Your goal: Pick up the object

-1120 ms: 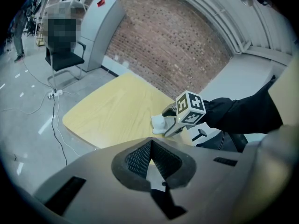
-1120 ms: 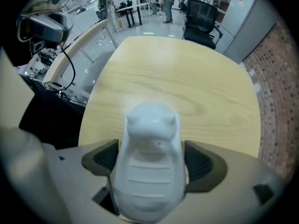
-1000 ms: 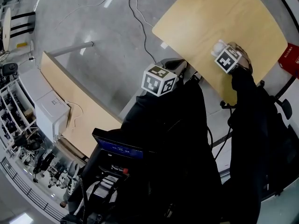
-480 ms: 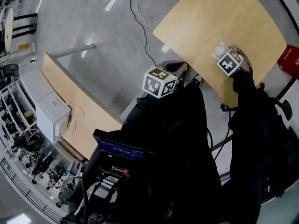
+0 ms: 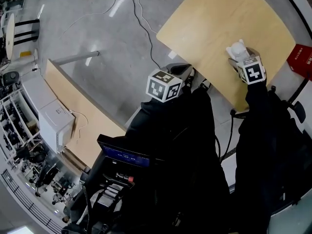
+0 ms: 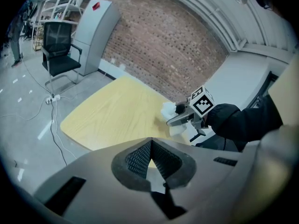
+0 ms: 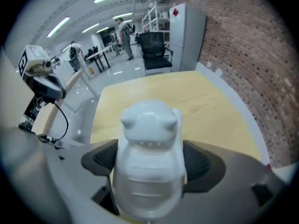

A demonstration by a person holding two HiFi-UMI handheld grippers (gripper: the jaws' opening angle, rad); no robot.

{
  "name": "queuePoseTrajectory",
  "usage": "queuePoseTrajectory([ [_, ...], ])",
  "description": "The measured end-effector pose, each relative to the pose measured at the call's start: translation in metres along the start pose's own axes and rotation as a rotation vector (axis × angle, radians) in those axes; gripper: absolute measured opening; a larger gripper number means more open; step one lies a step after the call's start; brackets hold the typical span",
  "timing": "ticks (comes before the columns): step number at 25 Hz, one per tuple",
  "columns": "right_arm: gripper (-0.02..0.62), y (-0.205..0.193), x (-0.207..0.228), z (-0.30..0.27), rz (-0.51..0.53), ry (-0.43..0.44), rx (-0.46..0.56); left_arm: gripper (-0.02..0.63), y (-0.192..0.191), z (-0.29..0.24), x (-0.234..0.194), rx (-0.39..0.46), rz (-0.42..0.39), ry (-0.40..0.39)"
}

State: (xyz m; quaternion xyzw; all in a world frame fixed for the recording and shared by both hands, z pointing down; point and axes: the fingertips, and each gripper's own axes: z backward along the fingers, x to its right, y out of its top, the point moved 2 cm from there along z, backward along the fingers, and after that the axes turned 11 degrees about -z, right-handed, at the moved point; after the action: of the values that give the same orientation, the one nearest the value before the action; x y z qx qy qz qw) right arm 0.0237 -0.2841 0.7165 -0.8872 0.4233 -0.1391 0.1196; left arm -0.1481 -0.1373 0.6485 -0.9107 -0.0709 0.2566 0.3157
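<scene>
White figurine, a rounded little animal shape, is pinched between the jaws of the right hand-held gripper, over the near right part of the pale wooden tabletop. Left hand-held gripper hangs off the tabletop's near edge, jaws pressed together on nothing.

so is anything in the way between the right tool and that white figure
Nothing visible is. The white figure sits right between the jaws of the right tool, with a pad against each of its sides.
</scene>
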Motion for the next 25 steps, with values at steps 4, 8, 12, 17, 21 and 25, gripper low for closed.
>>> queuePoseTrajectory([
  [4, 0.43, 0.015, 0.011, 0.039, -0.107, -0.023, 0.166, 0.0, 0.015, 0.003, 0.004, 0.021, -0.028, 0.004],
  [8, 0.43, 0.031, 0.014, 0.091, -0.194, -0.05, 0.345, 0.0, 0.04, 0.01, 0.011, 0.066, -0.063, 0.01],
  [12, 0.43, 0.047, 0.013, 0.155, -0.266, -0.076, 0.541, 0.0, 0.075, 0.022, 0.024, 0.123, -0.116, 0.006],
  [17, 0.43, 0.053, 0.0, 0.231, -0.345, -0.105, 0.76, -0.001, 0.112, 0.042, 0.046, 0.203, -0.182, -0.01],
  [21, 0.43, 0.053, -0.006, 0.289, -0.363, -0.17, 0.91, 0.0, 0.157, 0.056, 0.067, 0.297, -0.269, -0.034],
  [25, 0.43, 0.05, -0.005, 0.346, -0.354, -0.239, 1.024, 0.0, 0.206, 0.071, 0.101, 0.397, -0.357, -0.06],
])
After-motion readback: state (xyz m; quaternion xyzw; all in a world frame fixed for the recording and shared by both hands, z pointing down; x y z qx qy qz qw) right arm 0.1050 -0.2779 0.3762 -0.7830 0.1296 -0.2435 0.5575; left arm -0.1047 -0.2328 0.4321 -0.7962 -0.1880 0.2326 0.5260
